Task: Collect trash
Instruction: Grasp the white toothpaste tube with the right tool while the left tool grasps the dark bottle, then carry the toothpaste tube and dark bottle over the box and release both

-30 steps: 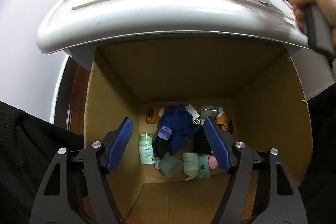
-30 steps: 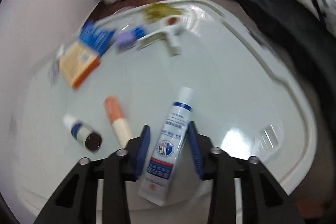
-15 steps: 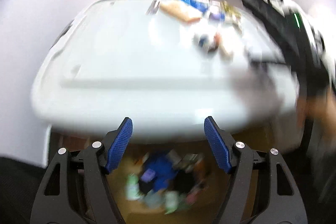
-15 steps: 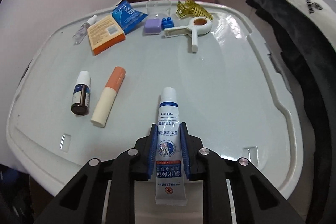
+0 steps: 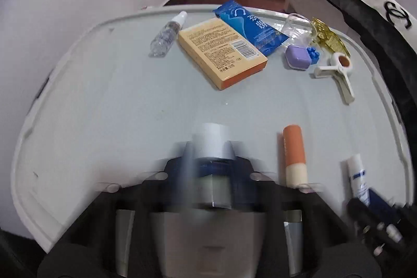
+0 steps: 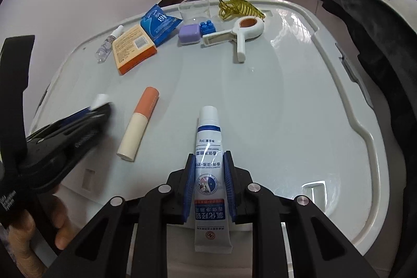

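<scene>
Right wrist view: the right gripper (image 6: 208, 163) is clamped narrow on the white ointment tube (image 6: 208, 137), blue pads pressed to both sides of its printed body. The tube lies on the pale lid (image 6: 286, 95) just right of the peach-capped stick (image 6: 139, 121), cap pointing away from the camera. Left of the stick, the left gripper (image 6: 101, 108) reaches in low over the lid, a person's hand (image 6: 26, 233) around its handle. Its jaws are closing with the small bottle (image 6: 100, 98) between them; only the bottle's white cap shows past the tips.

Seen from the left wrist, that gripper is smeared by motion blur. Its pads look to be against the bottle's sides, though the blur leaves the contact unsure.

Beyond the stick, toward the far rim of the lid, sit the orange box (image 6: 133, 48), a clear spray bottle (image 6: 108, 46) at its left, and a blue sachet (image 6: 159, 24) overlapping its far corner. Farther right of the stick are a purple case (image 6: 189, 34), a blue brick (image 6: 207, 28), a white clip (image 6: 239, 35), a yellow hair claw (image 6: 238, 8) and a clear cup (image 6: 194, 8)
</scene>
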Available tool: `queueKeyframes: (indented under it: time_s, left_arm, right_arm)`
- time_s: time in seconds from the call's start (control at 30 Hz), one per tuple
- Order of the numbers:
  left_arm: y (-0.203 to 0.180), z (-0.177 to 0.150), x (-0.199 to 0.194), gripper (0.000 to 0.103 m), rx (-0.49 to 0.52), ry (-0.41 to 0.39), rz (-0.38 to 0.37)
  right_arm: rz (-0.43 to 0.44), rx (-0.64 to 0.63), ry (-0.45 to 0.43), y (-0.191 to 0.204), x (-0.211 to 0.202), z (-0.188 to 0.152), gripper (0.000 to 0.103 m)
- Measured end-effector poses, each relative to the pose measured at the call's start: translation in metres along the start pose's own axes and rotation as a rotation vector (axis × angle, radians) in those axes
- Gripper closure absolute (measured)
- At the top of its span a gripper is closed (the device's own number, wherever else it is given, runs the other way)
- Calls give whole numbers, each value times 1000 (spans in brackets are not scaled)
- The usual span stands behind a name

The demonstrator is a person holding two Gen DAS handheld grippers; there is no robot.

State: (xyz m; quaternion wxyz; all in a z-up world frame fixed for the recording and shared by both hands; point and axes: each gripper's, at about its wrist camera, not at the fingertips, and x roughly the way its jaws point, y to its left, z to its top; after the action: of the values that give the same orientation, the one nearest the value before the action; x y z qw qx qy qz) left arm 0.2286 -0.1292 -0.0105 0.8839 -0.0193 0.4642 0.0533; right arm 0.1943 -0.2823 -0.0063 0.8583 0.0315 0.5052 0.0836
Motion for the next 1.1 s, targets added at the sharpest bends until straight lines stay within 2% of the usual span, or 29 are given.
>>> queueKeyframes:
  time_s: [0.1,0.23,0.4,0.57,0.7,0.8,0.9,1.07,1.1]
  left_arm:
    - [9,-10,-4,80,30,-43,-48]
    - [31,-12,-15,80,-26,-31,-73]
    - [63,-24,-67,80,-11,-86,-115]
    - [86,-53,-114,80,47,-126,-121]
    - [101,-90,-143,80,92,-126,-126]
    - [105,-122,-153,80,129,-104,-127]
    - [109,-162,-151,80,158,-30,-167]
    - [113,-201,-128,80,202,98,-160]
    - [116,-203,-120,80,190,141,-181]
  right_arm:
    - [-43,-39,-26,9,0,-3,82]
    - [-57,-26,-60,11,-3,-5,82]
    - [-79,-75,-145,27,-21,-13,82]
    - [-44,-76,-223,41,-50,-26,82]
    - [26,-59,-270,49,-82,-52,82]
    - [85,-38,-277,55,-105,-82,82]
    - [129,-2,-254,60,-115,-118,82]
    - [165,27,-132,74,-97,-162,82]
    - [174,27,-93,78,-90,-168,82]
